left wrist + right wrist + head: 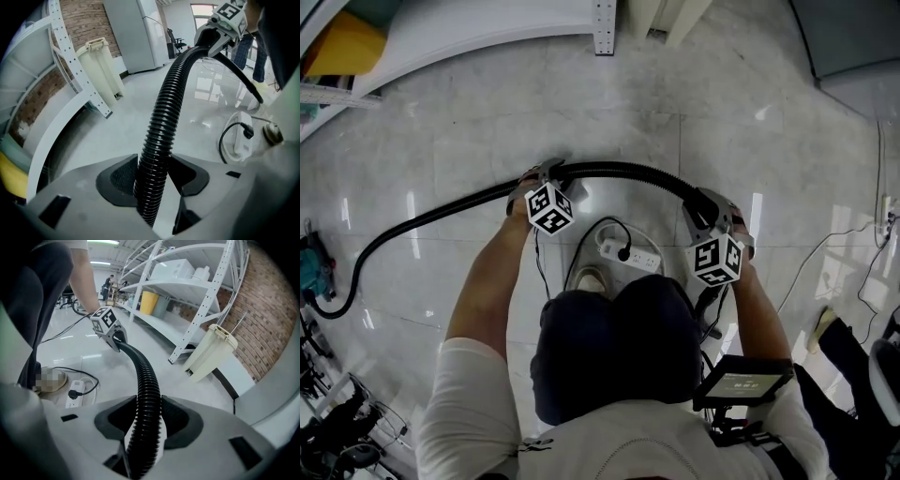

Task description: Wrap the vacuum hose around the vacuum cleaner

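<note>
Holding black ribbed plastic vacuum hose point(623, 170) off the floor point(469, 112) in both left claw point(546, 176) and right claw point(708, 211), long axis crosswise between them, tail trailing leftward beyond left claw.

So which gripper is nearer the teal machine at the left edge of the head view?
Left. The left gripper holds the hose partway toward the teal machine; the right gripper holds it farther right.
</note>
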